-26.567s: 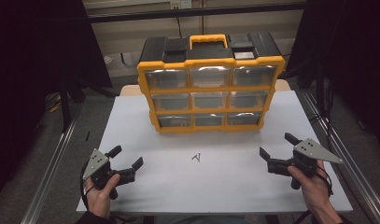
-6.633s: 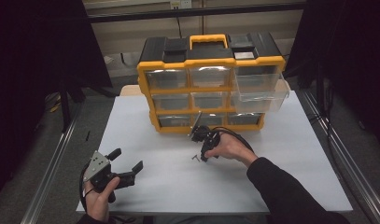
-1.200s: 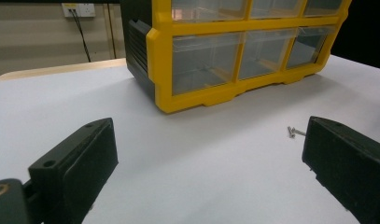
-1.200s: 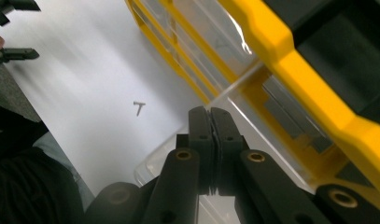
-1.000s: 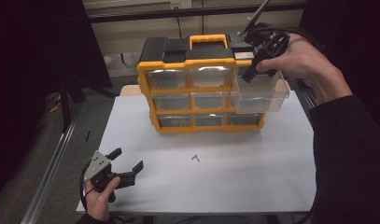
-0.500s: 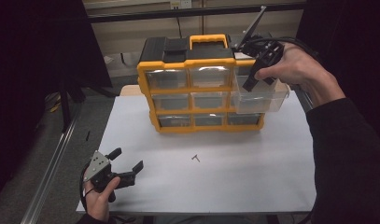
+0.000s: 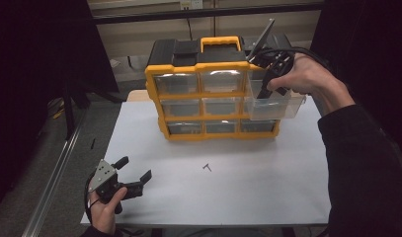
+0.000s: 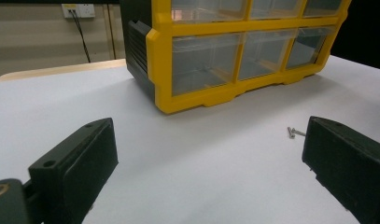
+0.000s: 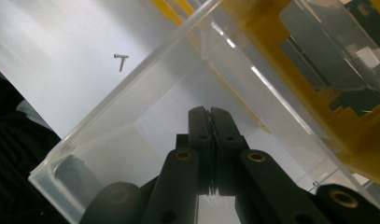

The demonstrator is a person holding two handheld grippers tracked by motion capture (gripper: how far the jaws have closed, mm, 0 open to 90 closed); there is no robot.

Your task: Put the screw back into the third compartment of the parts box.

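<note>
High view: a yellow drawer cabinet (image 7: 212,94) stands at the tabletop's (image 7: 267,197) far edge, its clear right-hand drawer (image 7: 275,101) pulled out. The right gripper (image 7: 267,84) dips into it. Two small screws (image 7: 207,167) lie mid-table.

Left gripper view: the left gripper (image 8: 206,172) gapes wide, empty.

Right gripper view: jaws pressed together inside the drawer; whether anything is between them, I cannot tell.

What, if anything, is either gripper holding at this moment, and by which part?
The left gripper is open and holds nothing. The right gripper is shut inside the pulled-out clear drawer; whether anything is pinched between its jaws cannot be told.
</note>
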